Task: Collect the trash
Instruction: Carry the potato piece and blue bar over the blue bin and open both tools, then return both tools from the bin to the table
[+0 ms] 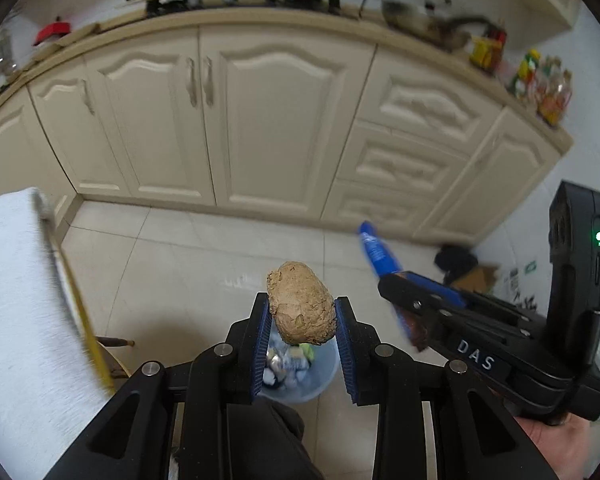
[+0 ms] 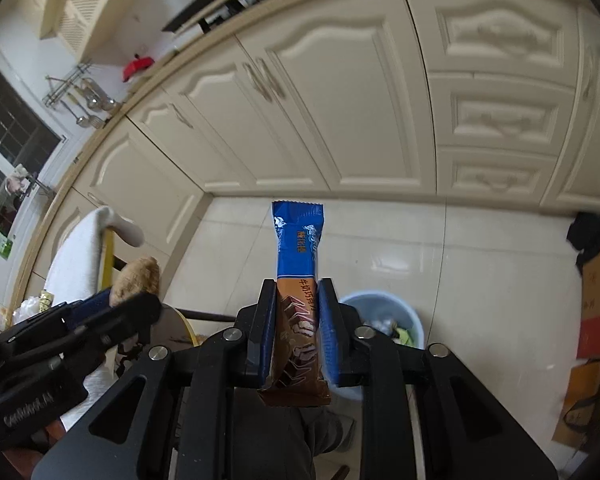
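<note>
Left claw [image 1: 302, 326] was clamped on a firm, dirty lump [image 1: 301, 303] above the bin [image 1: 324, 380]. Right claw [image 2: 297, 320] pinched a light, slippery wrapper [image 2: 298, 276] mid-length, likely crushable.

Cream cabinets [image 1: 284, 128] run along under the counter [image 1: 100, 34], which has a red thing [image 1: 52, 32] sitting on it. White towel [image 1: 16, 300] on the left, cardboard boxes [image 2: 596, 304] and dark cloth [image 2: 588, 236] on the tiled floor [image 1: 172, 264].
</note>
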